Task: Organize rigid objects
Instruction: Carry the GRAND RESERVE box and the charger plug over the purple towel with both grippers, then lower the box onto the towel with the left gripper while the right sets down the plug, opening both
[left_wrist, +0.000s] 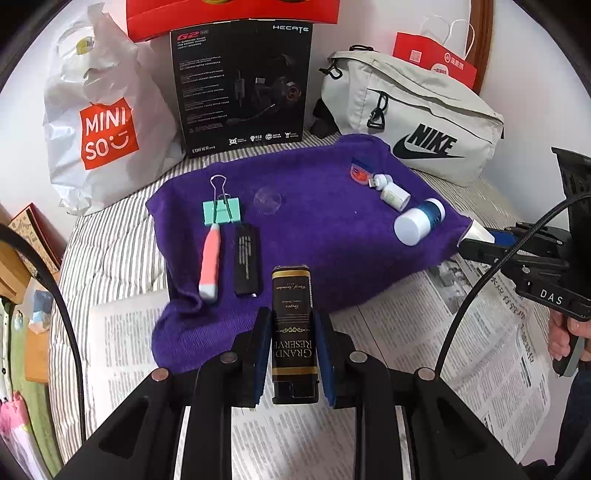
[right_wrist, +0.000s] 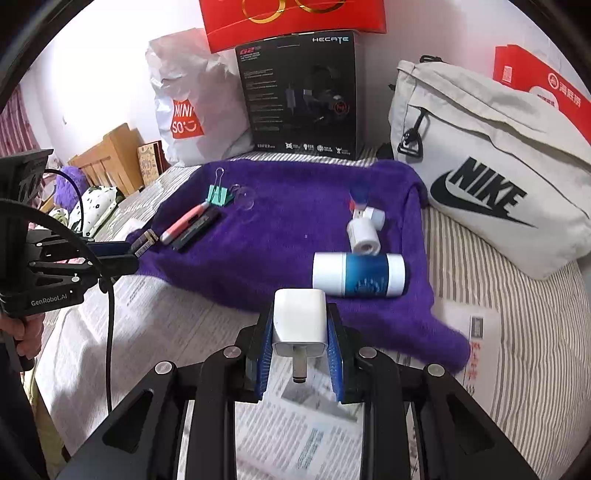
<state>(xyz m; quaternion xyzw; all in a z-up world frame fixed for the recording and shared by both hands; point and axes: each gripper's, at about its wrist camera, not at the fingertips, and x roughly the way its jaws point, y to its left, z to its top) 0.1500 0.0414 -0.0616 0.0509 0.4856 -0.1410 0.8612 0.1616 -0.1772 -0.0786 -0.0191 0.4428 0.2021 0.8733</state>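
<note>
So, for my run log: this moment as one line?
left gripper: shut on black box | right gripper: shut on white charger | both over newspaper, near purple towel

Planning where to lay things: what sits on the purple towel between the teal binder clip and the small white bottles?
Only a clear suction cup, near the clip; beyond it bare towel to the bottles, left wrist view.

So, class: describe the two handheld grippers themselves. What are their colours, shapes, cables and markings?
Both are black, angular frames with silver round pivot bolts and blue ribbed pads on the fingers. The left gripper shows white "GenRobot.AI" lettering on its side in the right wrist view. The right gripper shows "DAS" in the left wrist view. A black braided cable loops from each. Each has a pistol-style handle with a bare hand on it; no sleeve shows.
</note>
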